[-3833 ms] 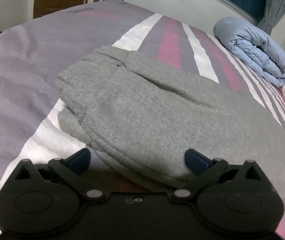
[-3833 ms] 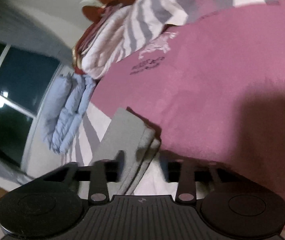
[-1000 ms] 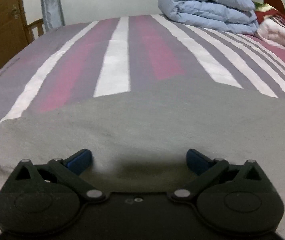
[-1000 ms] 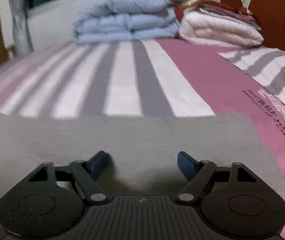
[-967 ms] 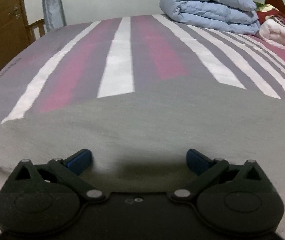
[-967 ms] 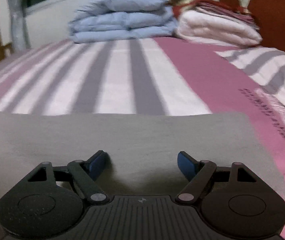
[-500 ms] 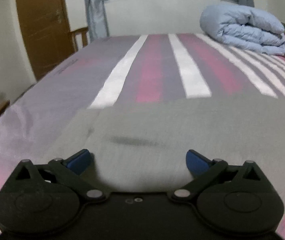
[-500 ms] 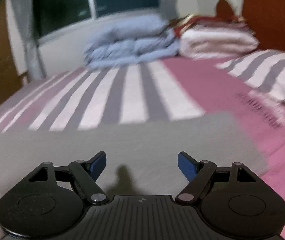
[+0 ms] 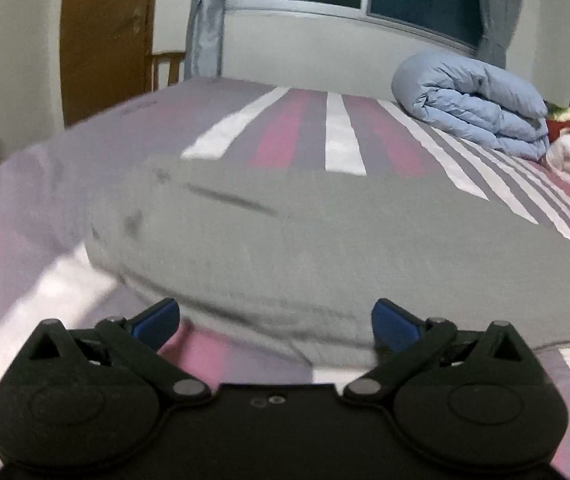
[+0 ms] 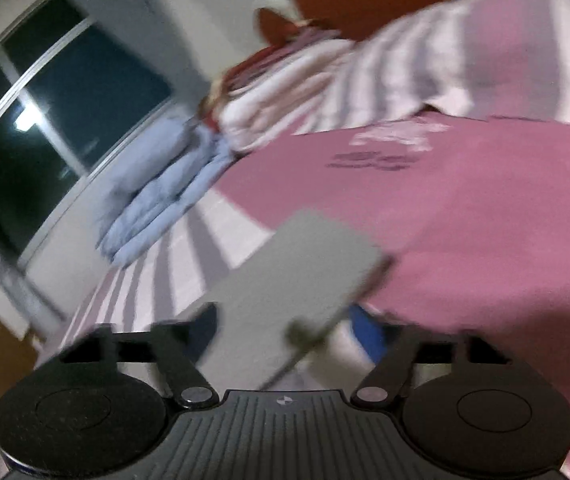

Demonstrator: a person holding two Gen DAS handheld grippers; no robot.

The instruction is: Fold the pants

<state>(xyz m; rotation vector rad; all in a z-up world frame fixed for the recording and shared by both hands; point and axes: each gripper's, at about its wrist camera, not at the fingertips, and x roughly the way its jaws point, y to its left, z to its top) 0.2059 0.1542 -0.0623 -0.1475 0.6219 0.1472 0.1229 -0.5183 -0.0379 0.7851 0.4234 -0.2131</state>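
Striped bed [image 9: 341, 148] — grey pants [image 9: 325, 240] flat

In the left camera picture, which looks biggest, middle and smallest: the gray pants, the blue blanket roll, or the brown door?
1. gray pants, though they lie nearest the camera
2. blue blanket roll and brown door look about alike, so no ranking

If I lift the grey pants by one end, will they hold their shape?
Probably not. The pants lie soft and rumpled on the bed, so they would likely droop. Their fleecy-looking cloth should resist slipping. The end between the right hand-held gripper's fingers looks limp.
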